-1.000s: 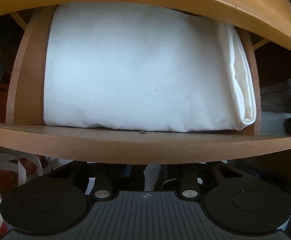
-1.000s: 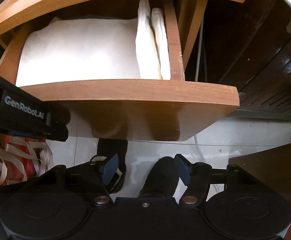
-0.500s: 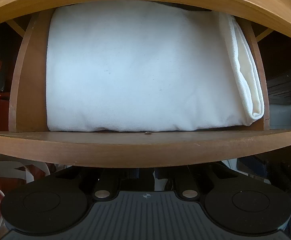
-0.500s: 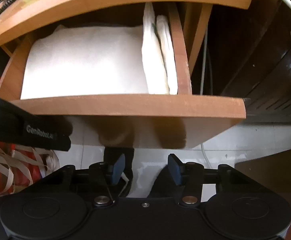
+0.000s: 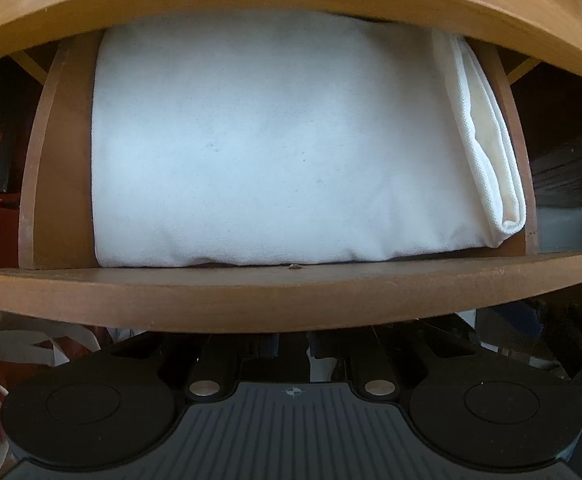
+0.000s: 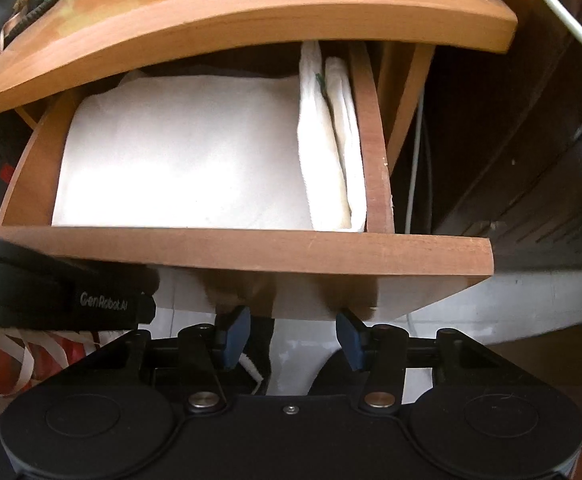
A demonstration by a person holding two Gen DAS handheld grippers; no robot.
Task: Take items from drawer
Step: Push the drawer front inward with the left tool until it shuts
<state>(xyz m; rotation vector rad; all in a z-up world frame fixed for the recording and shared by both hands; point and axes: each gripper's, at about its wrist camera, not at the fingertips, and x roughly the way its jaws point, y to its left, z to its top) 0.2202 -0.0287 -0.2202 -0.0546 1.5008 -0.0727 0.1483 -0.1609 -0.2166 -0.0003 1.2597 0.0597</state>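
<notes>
Over the last second my right hand-held gripper (image 6: 291, 334) has spread wider under the drawer (image 6: 227, 248) front, left one's fingers hidden so I cannot tell, folded white cloth (image 5: 275, 140) still inside, untouched.

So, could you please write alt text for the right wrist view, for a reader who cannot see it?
An open wooden drawer holds a large folded white cloth, with two smaller folded white cloths standing on edge against its right wall. The right tool, open and empty, sits below the drawer front.
</notes>
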